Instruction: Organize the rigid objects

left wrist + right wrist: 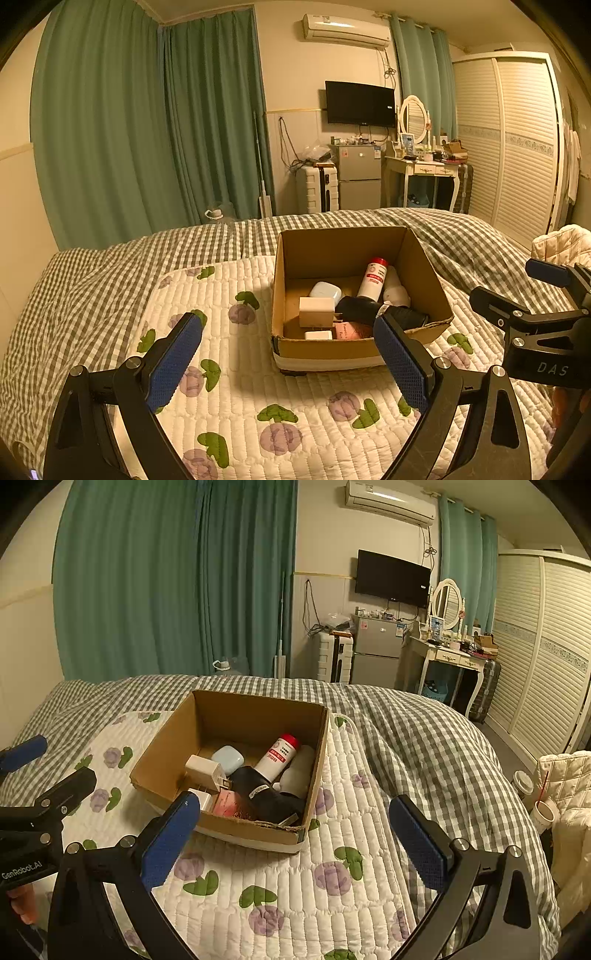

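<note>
The cardboard box (354,280) sits on the flowered quilt (236,369) on the bed, and every rigid thing in sight lies inside it: a white bottle with a red cap (373,277) leaning against the far wall of the box, a pale blue case (325,291) to the left of it, a white block (316,311) nearer the front wall, a black object (369,310) along the front right, and a pink item (351,329) against the front wall. The open top suits dropping things in from above, and the mixed heap suggests, as a judgement, that either gathering is done or sorting out of the box has not begun. The left claw (288,363) hangs in front of the box with its blue pads wide apart and nothing between them; the right claw (306,843) does likewise, to the right of the box, equally spread and empty. The left wrist view looks squarely over the front wall and shows the right tool's side just right of the box. The right wrist view looks in from the box's front right corner, reveals more of the black object (266,794), and shows cups (543,810) beside a cream padded garment well right of the box.
</note>
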A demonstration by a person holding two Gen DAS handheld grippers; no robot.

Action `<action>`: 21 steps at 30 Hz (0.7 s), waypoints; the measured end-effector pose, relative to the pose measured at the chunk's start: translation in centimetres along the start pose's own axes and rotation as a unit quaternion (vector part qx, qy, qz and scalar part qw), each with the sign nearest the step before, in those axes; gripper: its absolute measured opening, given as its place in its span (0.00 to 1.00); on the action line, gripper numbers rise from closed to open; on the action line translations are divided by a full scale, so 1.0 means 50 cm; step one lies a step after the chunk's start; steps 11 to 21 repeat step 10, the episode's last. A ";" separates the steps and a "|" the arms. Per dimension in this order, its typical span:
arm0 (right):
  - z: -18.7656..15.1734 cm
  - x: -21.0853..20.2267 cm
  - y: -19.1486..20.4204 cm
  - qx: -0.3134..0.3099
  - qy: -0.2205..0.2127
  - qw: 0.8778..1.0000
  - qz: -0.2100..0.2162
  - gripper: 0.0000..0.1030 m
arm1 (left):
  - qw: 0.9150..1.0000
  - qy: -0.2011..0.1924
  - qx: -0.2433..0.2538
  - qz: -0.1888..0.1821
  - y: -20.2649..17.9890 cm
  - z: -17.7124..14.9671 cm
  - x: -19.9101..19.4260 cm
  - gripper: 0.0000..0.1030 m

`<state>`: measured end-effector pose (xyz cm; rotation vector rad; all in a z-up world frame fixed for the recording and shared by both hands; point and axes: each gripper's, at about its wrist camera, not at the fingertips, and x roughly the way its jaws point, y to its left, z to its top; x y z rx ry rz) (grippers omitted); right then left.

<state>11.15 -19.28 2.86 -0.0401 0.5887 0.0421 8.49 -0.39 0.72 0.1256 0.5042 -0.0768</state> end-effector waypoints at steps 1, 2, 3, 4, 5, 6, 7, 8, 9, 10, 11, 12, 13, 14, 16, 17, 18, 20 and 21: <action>-0.001 0.001 0.000 0.000 0.000 1.000 0.000 1.00 | 1.000 0.000 0.000 0.000 0.000 0.000 0.000 0.93; -0.001 0.001 0.000 0.000 0.001 1.000 0.000 1.00 | 1.000 0.000 -0.001 0.000 0.000 -0.001 0.000 0.93; -0.001 0.001 0.000 0.001 0.001 1.000 0.000 1.00 | 1.000 0.000 -0.001 -0.001 0.000 -0.001 0.000 0.93; -0.001 0.001 0.000 0.000 0.002 1.000 0.000 1.00 | 1.000 0.001 -0.001 -0.001 0.000 -0.001 0.001 0.93; -0.001 0.001 0.000 0.000 0.002 1.000 0.000 1.00 | 1.000 0.002 -0.001 -0.001 0.000 -0.002 0.001 0.93; 0.000 0.002 0.000 0.000 0.001 1.000 0.000 1.00 | 1.000 0.004 -0.003 -0.001 0.000 -0.002 0.002 0.93; 0.001 0.004 0.002 0.000 0.003 1.000 0.001 1.00 | 1.000 0.004 -0.005 -0.001 0.001 -0.003 0.003 0.93; 0.001 0.005 0.003 -0.001 0.003 1.000 0.001 1.00 | 1.000 0.004 -0.006 0.000 0.001 -0.004 0.003 0.93; 0.001 0.006 0.003 0.000 0.003 1.000 0.000 1.00 | 1.000 0.005 -0.006 0.001 0.001 -0.004 0.004 0.93; 0.001 0.007 0.004 0.001 0.003 1.000 0.001 1.00 | 1.000 0.005 -0.006 0.000 0.001 -0.004 0.004 0.93; 0.001 0.007 0.004 0.001 0.003 1.000 0.001 1.00 | 1.000 0.005 -0.006 0.000 0.001 -0.004 0.004 0.93; 0.001 0.007 0.004 0.001 0.003 1.000 0.001 1.00 | 1.000 0.005 -0.006 0.000 0.001 -0.004 0.004 0.93; 0.001 0.007 0.004 0.001 0.003 1.000 0.001 1.00 | 1.000 0.005 -0.006 0.000 0.001 -0.004 0.004 0.93; 0.001 0.007 0.004 0.001 0.003 1.000 0.001 1.00 | 1.000 0.005 -0.006 0.000 0.001 -0.004 0.004 0.93; 0.001 0.007 0.004 0.001 0.003 1.000 0.001 1.00 | 1.000 0.005 -0.006 0.000 0.001 -0.004 0.004 0.93; 0.001 0.007 0.004 0.001 0.003 1.000 0.001 1.00 | 1.000 0.005 -0.006 0.000 0.001 -0.004 0.004 0.93; 0.001 0.007 0.004 0.001 0.003 1.000 0.001 1.00 | 1.000 0.005 -0.006 0.000 0.001 -0.004 0.004 0.93; 0.001 0.007 0.004 0.001 0.003 1.000 0.001 1.00 | 1.000 0.005 -0.006 0.000 0.001 -0.004 0.004 0.93; 0.001 0.007 0.004 0.001 0.003 1.000 0.001 1.00 | 1.000 0.005 -0.006 0.000 0.001 -0.004 0.004 0.93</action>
